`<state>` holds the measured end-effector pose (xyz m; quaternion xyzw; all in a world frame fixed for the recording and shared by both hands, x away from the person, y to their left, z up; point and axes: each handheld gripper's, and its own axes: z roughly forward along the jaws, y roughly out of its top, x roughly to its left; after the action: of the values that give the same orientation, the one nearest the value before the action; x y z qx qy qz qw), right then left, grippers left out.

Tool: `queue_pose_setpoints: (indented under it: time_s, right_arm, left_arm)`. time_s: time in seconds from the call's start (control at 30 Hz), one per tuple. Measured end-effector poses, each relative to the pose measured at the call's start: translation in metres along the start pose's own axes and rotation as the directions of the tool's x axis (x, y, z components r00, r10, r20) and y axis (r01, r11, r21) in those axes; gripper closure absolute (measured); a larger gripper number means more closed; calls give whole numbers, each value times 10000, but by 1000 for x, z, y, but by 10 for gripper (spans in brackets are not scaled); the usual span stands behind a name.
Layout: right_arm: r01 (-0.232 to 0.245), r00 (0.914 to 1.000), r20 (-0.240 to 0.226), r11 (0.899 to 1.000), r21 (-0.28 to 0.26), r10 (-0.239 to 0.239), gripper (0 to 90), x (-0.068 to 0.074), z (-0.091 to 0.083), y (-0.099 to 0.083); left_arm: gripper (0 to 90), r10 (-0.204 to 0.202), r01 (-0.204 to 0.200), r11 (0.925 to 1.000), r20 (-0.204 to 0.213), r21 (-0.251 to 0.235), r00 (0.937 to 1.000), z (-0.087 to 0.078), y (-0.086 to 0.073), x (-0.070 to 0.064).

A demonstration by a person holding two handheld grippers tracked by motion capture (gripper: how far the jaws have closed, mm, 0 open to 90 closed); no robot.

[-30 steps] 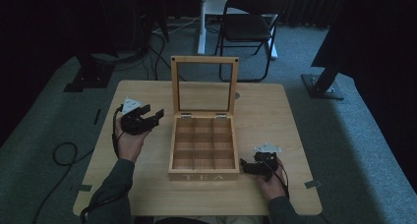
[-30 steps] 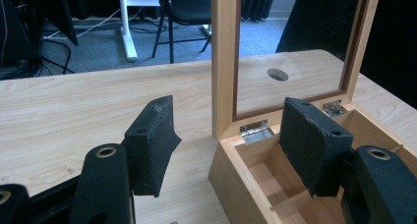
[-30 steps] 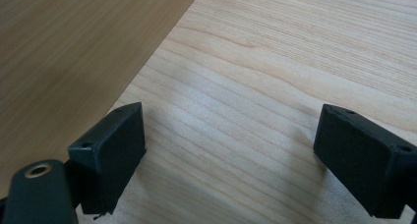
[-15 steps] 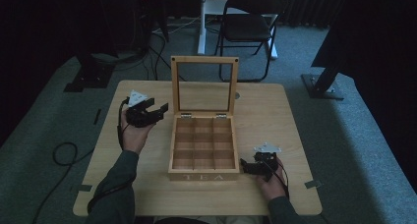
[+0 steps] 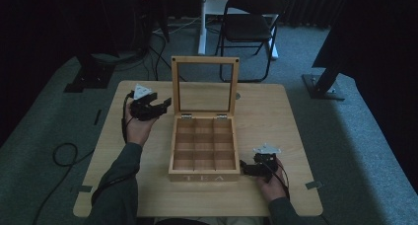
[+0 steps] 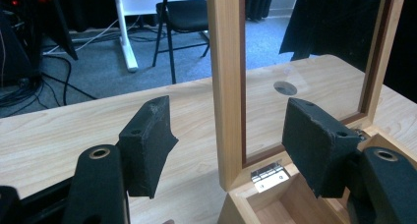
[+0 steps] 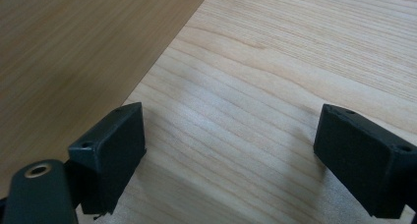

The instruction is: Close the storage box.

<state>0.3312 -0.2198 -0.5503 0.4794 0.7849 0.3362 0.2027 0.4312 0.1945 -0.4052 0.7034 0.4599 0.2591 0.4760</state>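
A wooden tea box (image 5: 203, 147) is being kept at the middle of the table (image 5: 276, 116), its glass-paned lid (image 5: 204, 87) standing upright. The left gripper (image 5: 162, 105) is being held at the lid's left edge, its jaws spread wide to either side of the lid's frame (image 6: 226, 86) without touching it. The right gripper (image 5: 246, 168) is being rested on the table just beside the box's front right corner, its jaws wide apart and nothing being gripped.

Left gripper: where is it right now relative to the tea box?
In the high view the left gripper is at the box's far-left corner, jaws open either side of the upright lid frame's left post, just above the hinge.
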Motion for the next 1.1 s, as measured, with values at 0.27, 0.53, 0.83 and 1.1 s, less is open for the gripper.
queue_pose_setpoints:
  time_s: [0.27, 0.53, 0.83, 1.1]
  right_arm:
    - [2, 10000, 0, 10000, -1, -2, 117, 0, 0, 0]
    - [2, 10000, -1, 10000, -1, -2, 117, 0, 0, 0]
    - [6, 10000, -2, 10000, -2, -6, 117, 0, 0, 0]
    - [6, 10000, -1, 10000, -3, -6, 117, 0, 0, 0]
  left_arm:
    - [344, -15, 17, 9999, -179, 120, 9998, 10, 4, 4]
    - [339, 88, -79, 9996, -313, 279, 9995, 19, 9, 7]
    - [340, 93, -75, 9987, -373, 498, 9993, 35, 15, 6]
    - [340, 262, -240, 9969, -287, 744, 9992, 53, 19, -2]
